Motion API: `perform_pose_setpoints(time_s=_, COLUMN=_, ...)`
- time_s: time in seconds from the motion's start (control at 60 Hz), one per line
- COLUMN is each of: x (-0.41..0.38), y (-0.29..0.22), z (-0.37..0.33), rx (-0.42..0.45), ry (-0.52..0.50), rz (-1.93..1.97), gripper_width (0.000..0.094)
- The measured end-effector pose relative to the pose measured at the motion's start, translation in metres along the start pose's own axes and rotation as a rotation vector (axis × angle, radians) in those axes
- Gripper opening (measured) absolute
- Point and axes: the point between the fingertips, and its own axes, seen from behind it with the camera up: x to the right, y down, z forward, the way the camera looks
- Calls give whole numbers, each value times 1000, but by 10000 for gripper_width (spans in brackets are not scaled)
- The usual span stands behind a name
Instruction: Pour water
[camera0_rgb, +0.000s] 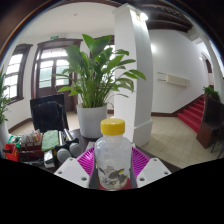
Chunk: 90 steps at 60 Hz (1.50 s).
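I had the gripper (112, 168) clamped on a clear plastic bottle (113, 160), both pink pads (86, 160) pressed against its sides at the bottom centre of the frame. The bottle stood upright, long axis vertical, its yellow cap (113, 127) pointing up. Behind it, at the centre, sat a leafy plant (100, 70) in a white pot (92, 121), beside a white pillar (133, 70). Red stairs (192, 113) rose at the right.

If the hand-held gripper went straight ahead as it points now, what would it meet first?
The bottle with the yellow cap already stands between the hand-held gripper fingers. Beyond it, probably the white pot of the plant, though depth is unclear.
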Motion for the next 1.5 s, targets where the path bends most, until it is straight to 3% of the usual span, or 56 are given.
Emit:
perform_pose_setpoints(time_s=0.1, x=4, y=20, z=6, rx=0, ry=-8, rz=22, gripper_width=491)
perform_pose_setpoints(time_s=0.167, x=5, y=16, z=9, rx=63, ry=-14, rz=38, gripper_width=490)
perform_pose_setpoints(time_s=0.267, x=3, y=17, z=7, rx=88, ry=-25, rz=9, gripper_width=490)
perform_pose_setpoints(time_s=0.333, x=2, y=16, z=6, rx=93, ry=-30, rz=7, gripper_width=535)
perform_pose_setpoints(time_s=0.433, x=1, y=20, z=9, rx=59, ry=-45, rz=15, gripper_width=600)
perform_pose_setpoints(time_s=0.517, x=-4, y=33, z=4, rx=-6, ry=-78, rz=-8, gripper_width=734)
perform_pose_setpoints(time_s=0.583, x=-4, y=40, z=-8, rx=-27, ry=-96, rz=-28, gripper_width=742)
perform_pose_setpoints(time_s=0.8, x=11, y=73, z=-100, rx=-101, ry=-75, rz=-57, gripper_width=739)
perform_pose_setpoints(time_s=1.083, x=-18, y=57, z=-246, rx=-146, ry=-228, rz=-10, gripper_width=730)
perform_pose_setpoints(time_s=1.5, x=-82, y=29, z=-365, rx=-87, ry=-365, rz=-68, gripper_width=733)
